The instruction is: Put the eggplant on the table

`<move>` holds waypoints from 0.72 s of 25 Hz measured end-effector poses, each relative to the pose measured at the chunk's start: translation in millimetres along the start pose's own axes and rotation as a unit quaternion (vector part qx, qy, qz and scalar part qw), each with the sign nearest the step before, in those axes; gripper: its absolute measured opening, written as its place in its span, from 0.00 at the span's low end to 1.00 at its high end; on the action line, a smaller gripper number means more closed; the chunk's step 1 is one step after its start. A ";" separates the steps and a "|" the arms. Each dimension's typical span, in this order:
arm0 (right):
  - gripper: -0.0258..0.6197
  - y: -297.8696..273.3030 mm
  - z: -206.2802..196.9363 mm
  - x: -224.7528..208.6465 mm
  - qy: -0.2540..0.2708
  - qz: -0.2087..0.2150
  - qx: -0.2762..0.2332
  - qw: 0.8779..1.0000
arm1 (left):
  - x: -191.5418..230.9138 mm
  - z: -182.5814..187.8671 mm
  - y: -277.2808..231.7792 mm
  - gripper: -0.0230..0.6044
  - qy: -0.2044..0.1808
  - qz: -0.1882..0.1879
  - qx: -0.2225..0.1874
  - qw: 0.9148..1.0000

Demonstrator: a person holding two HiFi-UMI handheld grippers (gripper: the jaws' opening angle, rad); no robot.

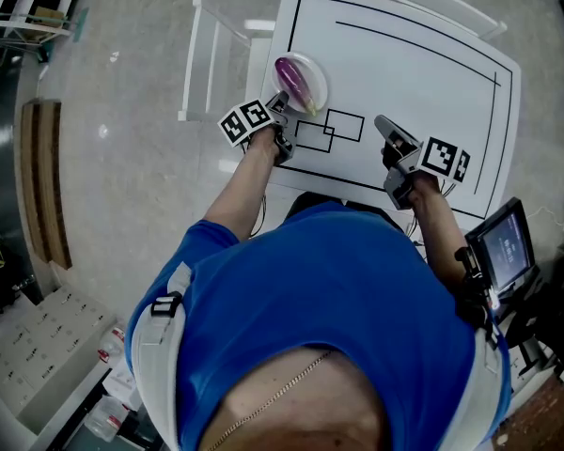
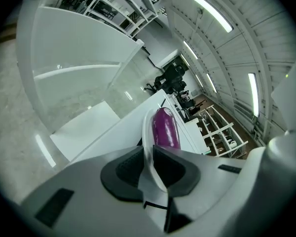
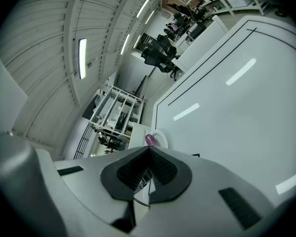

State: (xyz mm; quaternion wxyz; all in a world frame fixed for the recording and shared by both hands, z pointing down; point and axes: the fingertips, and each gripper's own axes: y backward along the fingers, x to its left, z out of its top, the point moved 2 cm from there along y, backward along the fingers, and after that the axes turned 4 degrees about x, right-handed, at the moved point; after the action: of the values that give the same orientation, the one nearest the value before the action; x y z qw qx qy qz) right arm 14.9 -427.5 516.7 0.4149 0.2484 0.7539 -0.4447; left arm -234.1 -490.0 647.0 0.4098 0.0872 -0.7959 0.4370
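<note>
A purple eggplant [image 1: 294, 80] lies on a white plate [image 1: 318, 75] near the left edge of the white table [image 1: 423, 83]. My left gripper [image 1: 280, 101] is shut on the plate's near rim. In the left gripper view the thin white rim [image 2: 147, 132] runs between the dark pads [image 2: 126, 169] of my left gripper [image 2: 149, 162], with the eggplant [image 2: 165, 128] just beyond. My right gripper [image 1: 384, 124] hovers over the table's near middle, shut with nothing in it. In the right gripper view my right gripper [image 3: 149, 154] shows its pads pressed together, the eggplant [image 3: 150, 140] and plate [image 3: 161, 138] far beyond.
Black lines and small rectangles [image 1: 331, 128] are marked on the tabletop. A white chair [image 1: 210, 59] stands by the table's left side, another [image 1: 444, 0] at its far side. A small screen [image 1: 503, 248] sits at the right. Shelving [image 1: 23, 7] stands at the far left.
</note>
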 end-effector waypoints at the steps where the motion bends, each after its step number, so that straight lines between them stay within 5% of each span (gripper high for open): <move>1: 0.04 0.2 -0.1 -0.4 -0.001 0.000 0.000 1.000 | -0.9 -0.2 -0.3 0.11 -0.010 0.004 0.002 1.000; 11: 0.04 3.2 -2.4 -2.1 -0.008 0.008 -0.003 1.000 | -5.1 -1.8 6.7 0.18 -0.081 0.032 0.001 0.996; 18: 0.04 4.9 -2.3 -6.8 -0.007 0.005 -0.002 1.000 | 0.1 -2.6 14.5 0.20 -0.083 0.041 -0.012 0.996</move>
State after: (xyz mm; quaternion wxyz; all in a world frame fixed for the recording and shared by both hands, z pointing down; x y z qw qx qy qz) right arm 21.3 -423.1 520.8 0.4233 0.2481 0.7505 -0.4427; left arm -239.9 -479.3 638.7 0.3247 0.0858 -0.8354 0.4350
